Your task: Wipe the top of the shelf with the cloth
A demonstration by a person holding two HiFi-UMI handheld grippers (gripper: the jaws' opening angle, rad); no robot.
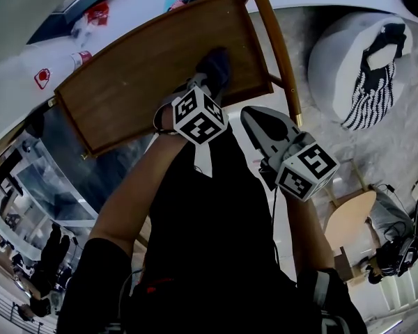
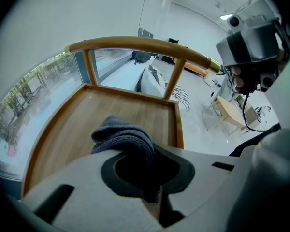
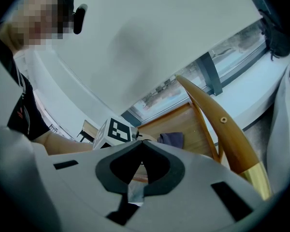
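Note:
The wooden shelf top (image 1: pixel 132 82) has a raised rim and a curved wooden rail (image 1: pixel 275 47) along its right side. A dark grey cloth (image 1: pixel 216 65) lies bunched on the wood near the right rim. My left gripper (image 1: pixel 207 82) is shut on the cloth (image 2: pixel 125 137) and holds it down on the shelf top (image 2: pixel 87 115). Off the shelf's near right corner, my right gripper (image 1: pixel 249 115) hangs in the air, jaws shut with nothing between them. In the right gripper view, the cloth (image 3: pixel 171 139) shows beyond the closed tips (image 3: pixel 141 141), beside the rail (image 3: pixel 217 129).
A white round pouf (image 1: pixel 348 40) with a striped black-and-white cloth (image 1: pixel 369 82) stands right of the shelf. A small wooden table (image 1: pixel 348 218) is lower right. A white window sill (image 1: pixel 70 33) with small red-marked items runs behind the shelf, and there is window glass (image 1: pixel 70 172) on its left.

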